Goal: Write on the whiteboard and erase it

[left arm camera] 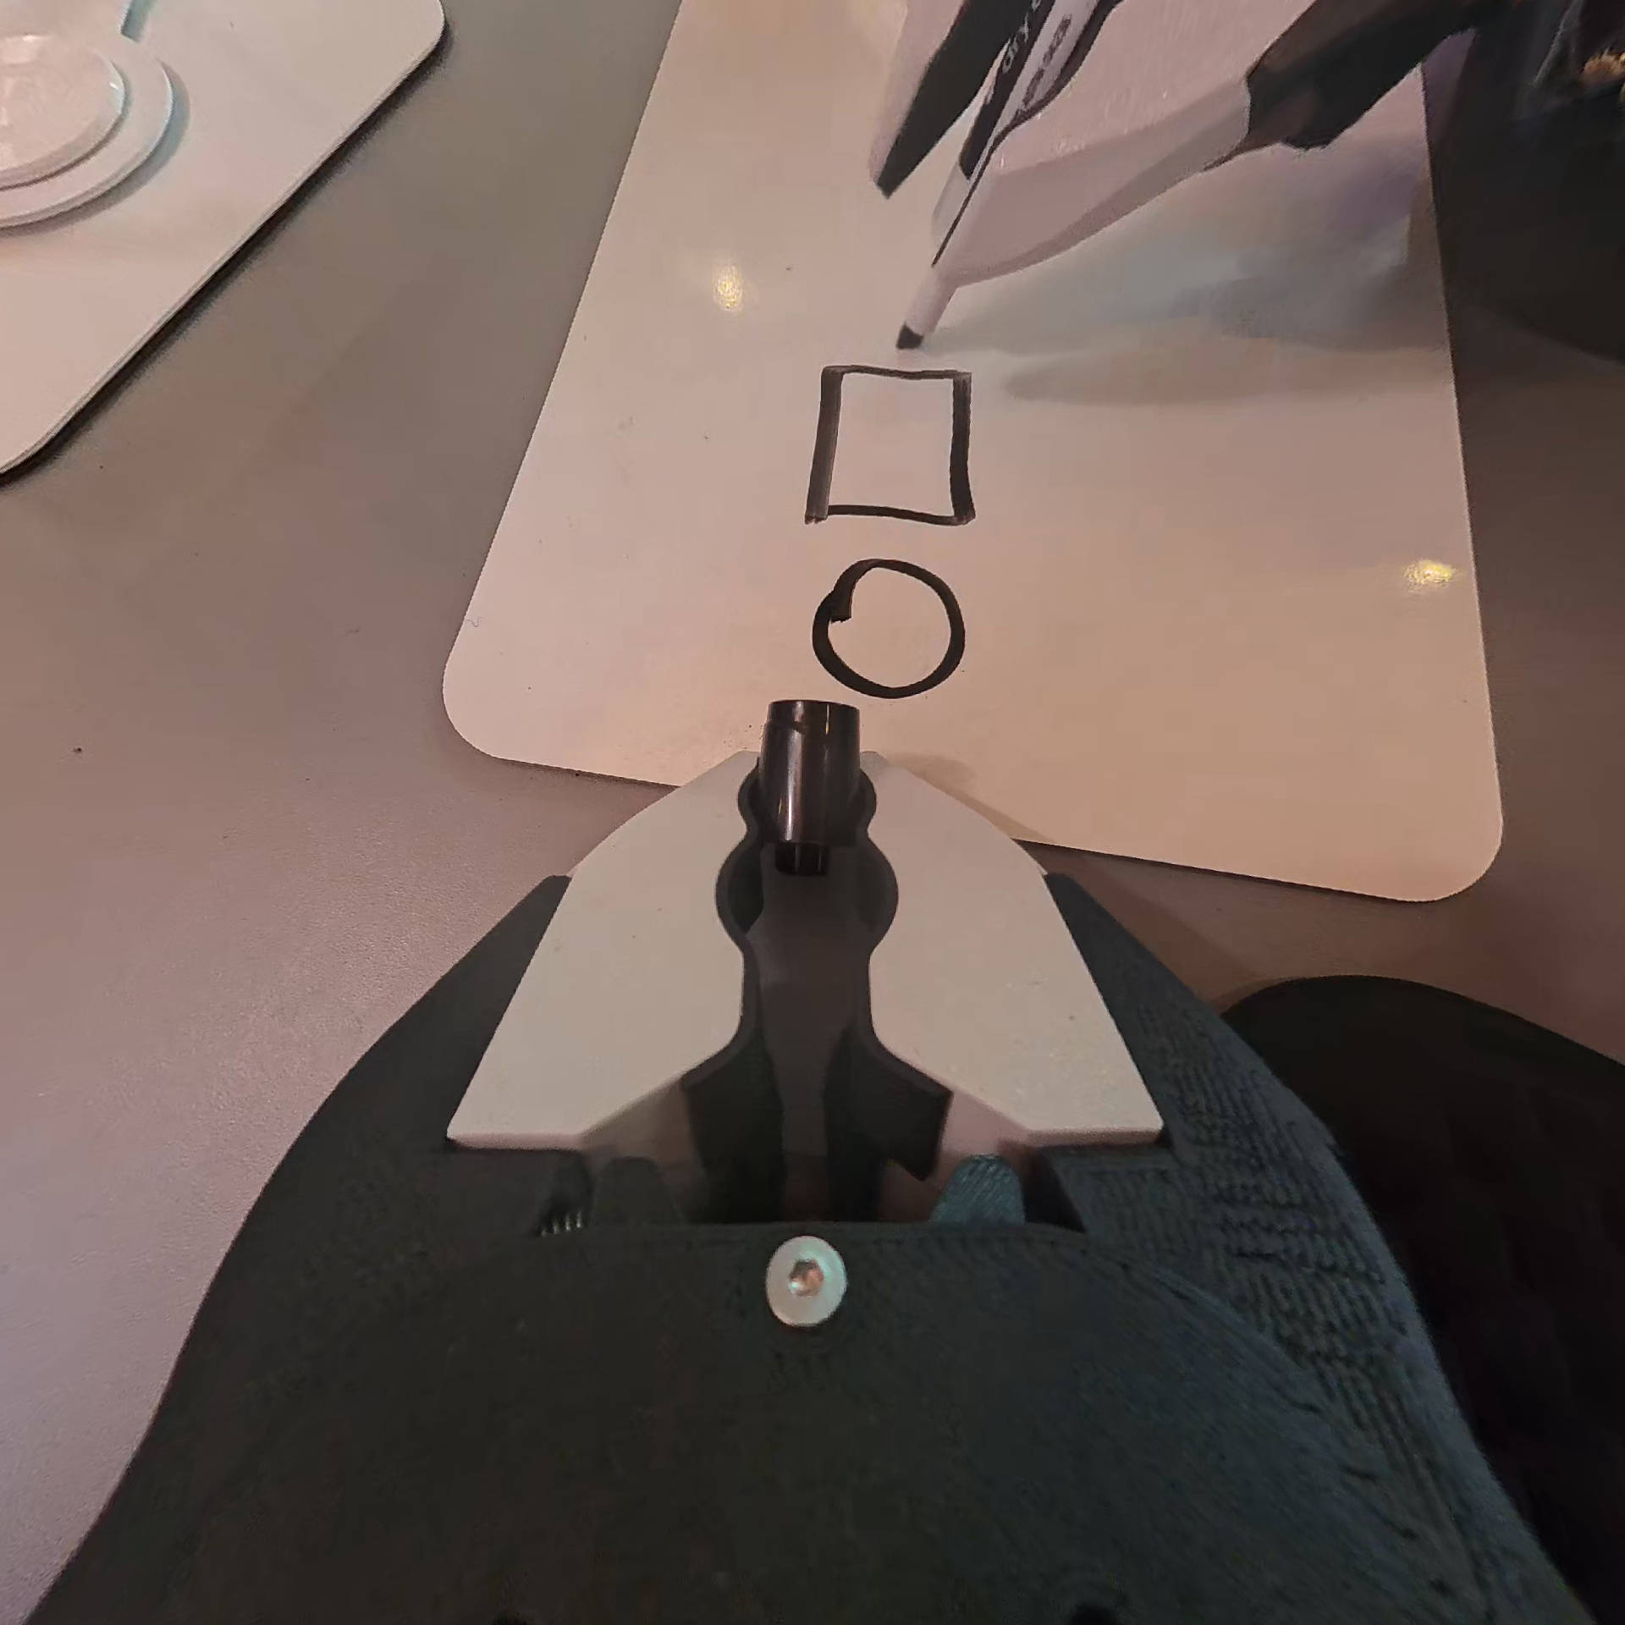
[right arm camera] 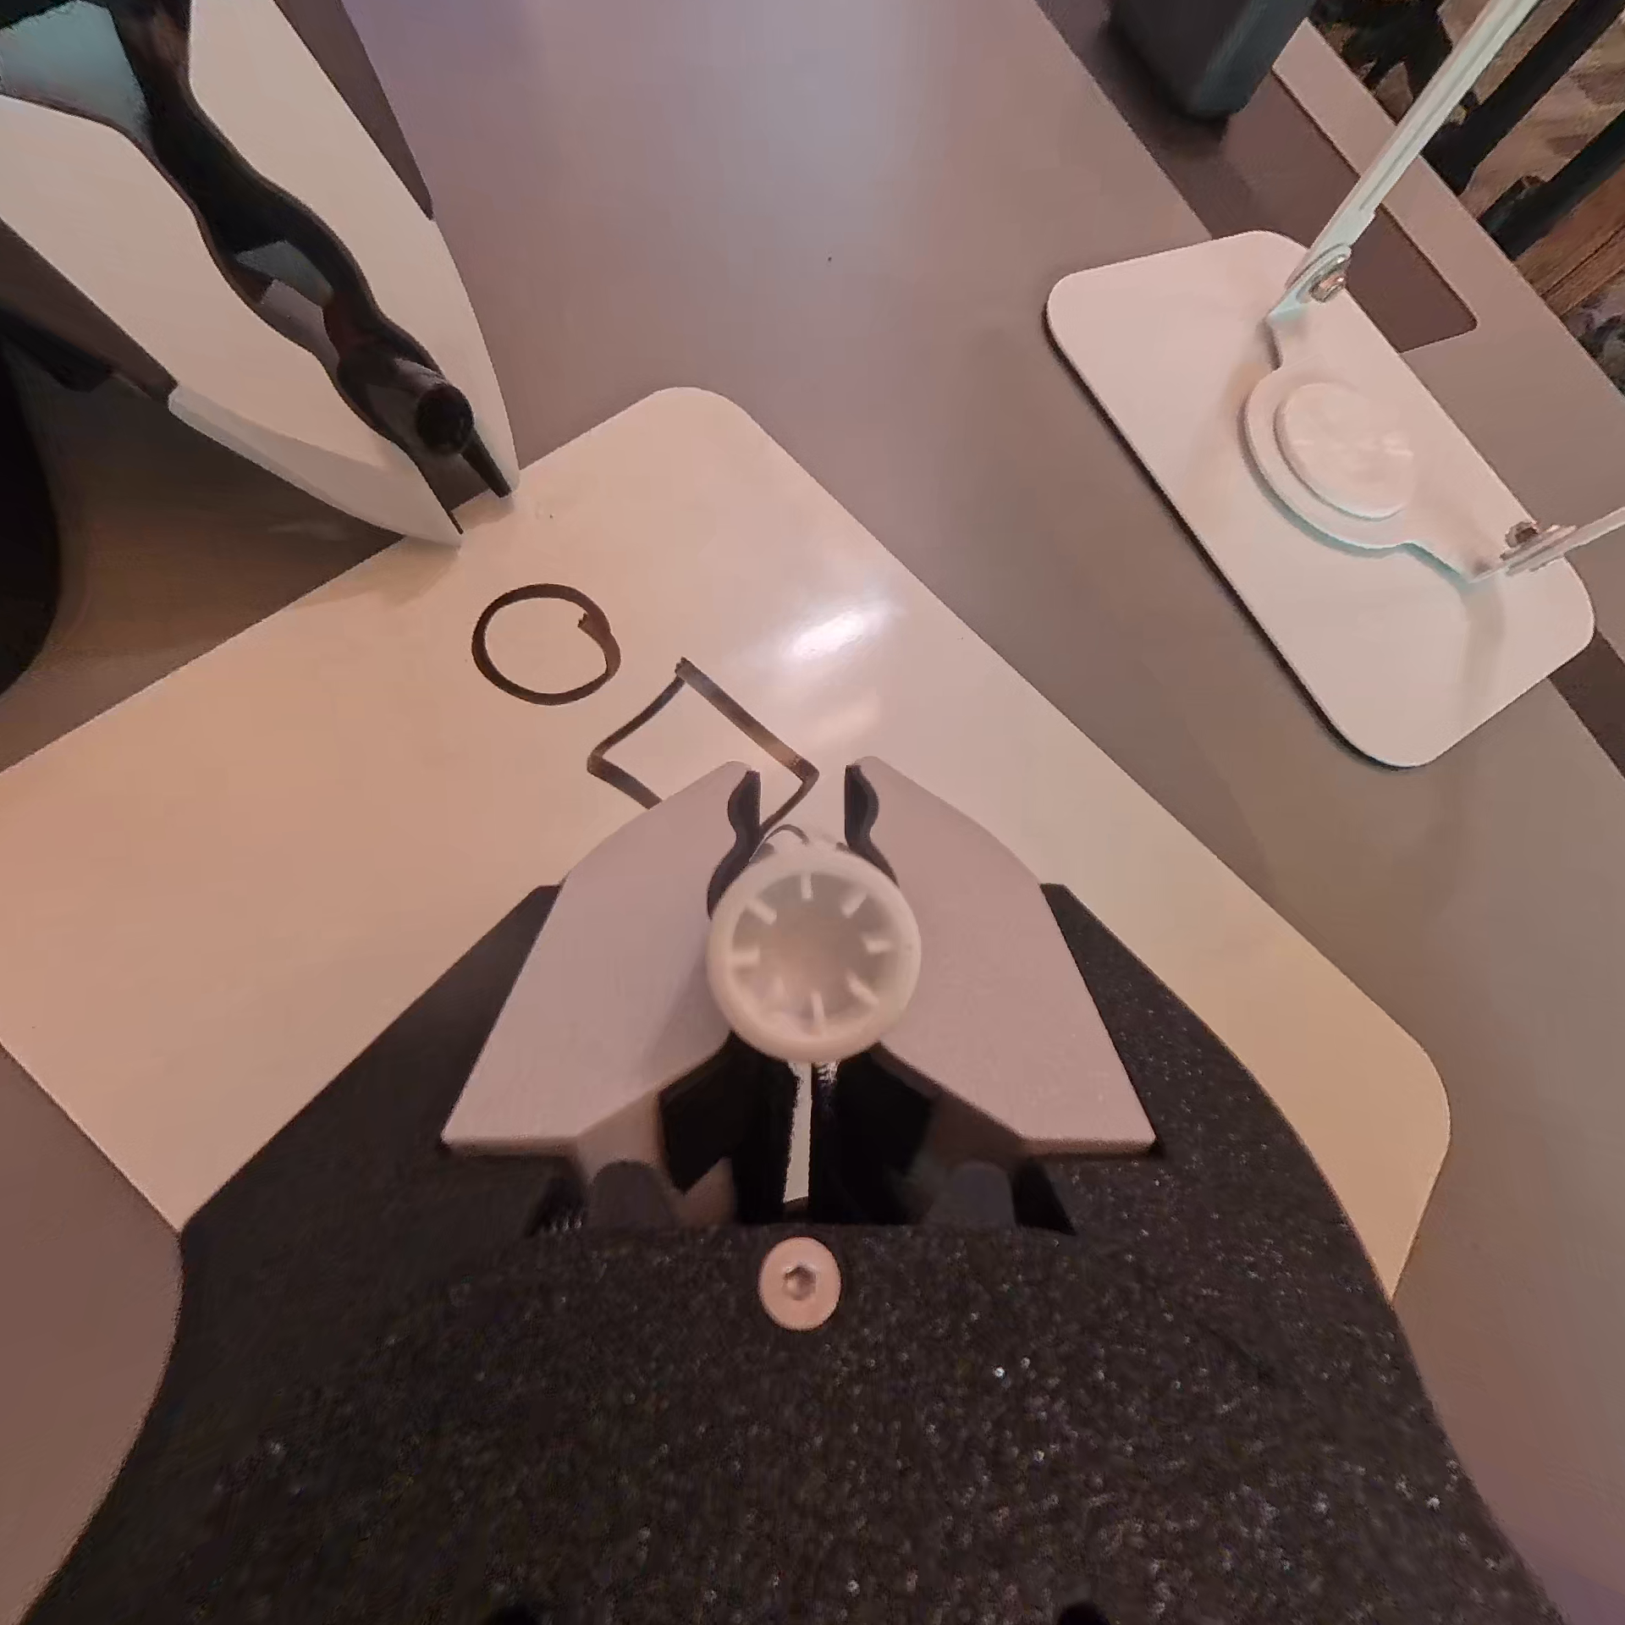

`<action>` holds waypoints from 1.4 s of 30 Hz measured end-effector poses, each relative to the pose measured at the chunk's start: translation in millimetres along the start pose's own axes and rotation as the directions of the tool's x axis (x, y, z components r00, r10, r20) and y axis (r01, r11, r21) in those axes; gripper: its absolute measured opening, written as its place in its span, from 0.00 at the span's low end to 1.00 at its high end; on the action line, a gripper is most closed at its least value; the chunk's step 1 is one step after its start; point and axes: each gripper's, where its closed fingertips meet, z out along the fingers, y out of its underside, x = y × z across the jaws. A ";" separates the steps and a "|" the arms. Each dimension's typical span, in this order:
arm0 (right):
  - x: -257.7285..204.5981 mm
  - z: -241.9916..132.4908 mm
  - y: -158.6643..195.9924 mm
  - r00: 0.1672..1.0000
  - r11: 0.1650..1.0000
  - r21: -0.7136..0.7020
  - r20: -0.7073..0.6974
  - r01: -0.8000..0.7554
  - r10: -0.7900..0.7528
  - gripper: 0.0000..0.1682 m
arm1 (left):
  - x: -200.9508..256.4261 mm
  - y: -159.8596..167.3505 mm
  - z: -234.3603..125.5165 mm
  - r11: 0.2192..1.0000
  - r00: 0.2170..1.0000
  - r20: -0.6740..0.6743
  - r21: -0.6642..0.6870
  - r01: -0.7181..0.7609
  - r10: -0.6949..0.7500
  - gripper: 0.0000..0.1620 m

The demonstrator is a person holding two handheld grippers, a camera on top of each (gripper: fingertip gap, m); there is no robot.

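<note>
A white whiteboard [left arm camera: 1143, 615] lies flat on the grey table and bears a drawn black square [left arm camera: 888, 444] and a black circle [left arm camera: 888, 629]. My left gripper [left arm camera: 809, 774] is shut on the black marker cap [left arm camera: 809, 778] at the board's near edge. My right gripper [right arm camera: 796, 791] is shut on the white marker [right arm camera: 813, 963], whose open rear end faces the camera. In the left wrist view the marker [left arm camera: 967, 185] slants down and its black tip [left arm camera: 910, 334] touches or nearly touches the board just beyond the square. The board [right arm camera: 308, 879], circle [right arm camera: 545, 646], square [right arm camera: 703, 739] and left gripper [right arm camera: 457, 484] show in the right wrist view.
A white lamp base [right arm camera: 1319, 492] with a round disc and thin metal arms stands on the table beside the board; it also shows in the left wrist view [left arm camera: 176, 176]. A dark container [left arm camera: 1539, 220] stands at the board's far right. A dark object [right arm camera: 1213, 53] sits at the table's far edge. There is about 12 cm between the tips of the two grippers.
</note>
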 end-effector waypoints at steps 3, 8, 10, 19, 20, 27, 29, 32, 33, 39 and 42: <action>11.6 -6.1 8.9 0.999 1.000 -0.019 -0.033 -0.013 0.013 0.11 | 0.1 0.0 -0.1 1.000 1.000 0.002 0.000 -0.002 0.002 0.10; 34.9 -18.8 26.3 0.995 0.998 -0.039 -0.085 -0.051 0.048 0.11 | 0.1 0.0 0.0 1.000 1.000 -0.002 0.000 0.002 -0.002 0.10; 35.9 -18.9 26.3 0.995 0.998 -0.034 -0.086 -0.055 0.052 0.11 | 0.0 0.0 0.0 1.000 1.000 -0.002 0.000 0.002 -0.002 0.10; 29.4 -7.6 15.8 0.997 0.999 -0.031 -0.070 -0.033 0.030 0.11 | 0.0 -0.2 0.0 1.000 1.000 0.001 0.000 -0.002 0.002 0.10; 32.7 -9.6 18.6 0.996 0.999 -0.036 -0.083 -0.036 0.033 0.11 | 0.3 -0.1 -0.1 1.000 1.000 0.000 0.001 -0.003 0.003 0.10; 24.6 -21.5 26.9 0.996 0.998 -0.052 -0.084 -0.045 0.041 0.11 | 0.4 -0.2 0.0 1.000 1.000 -0.002 0.000 -0.002 0.002 0.10; 14.5 -24.6 26.1 0.997 0.998 -0.053 -0.066 -0.044 0.041 0.11 | 0.4 -0.2 0.0 1.000 1.000 -0.001 0.000 -0.002 0.002 0.10; 21.9 -30.1 23.0 0.994 0.998 -0.017 -0.090 -0.064 0.062 0.11 | 0.4 -0.2 0.2 1.000 1.000 0.001 0.000 -0.005 0.005 0.10; 31.4 -32.2 22.9 0.991 0.997 -0.005 -0.109 -0.079 0.078 0.11 | 0.5 -0.2 0.1 1.000 1.000 0.001 0.001 -0.007 0.007 0.10; 78.1 -31.1 31.7 0.979 0.993 -0.018 -0.168 -0.117 0.113 0.11 | 0.7 -0.1 0.2 1.000 1.000 -0.007 0.000 0.001 -0.001 0.10; 83.4 -25.3 28.2 0.981 0.994 -0.009 -0.159 -0.113 0.111 0.11 | 0.7 -0.1 0.2 1.000 1.000 -0.006 0.000 0.000 0.000 0.10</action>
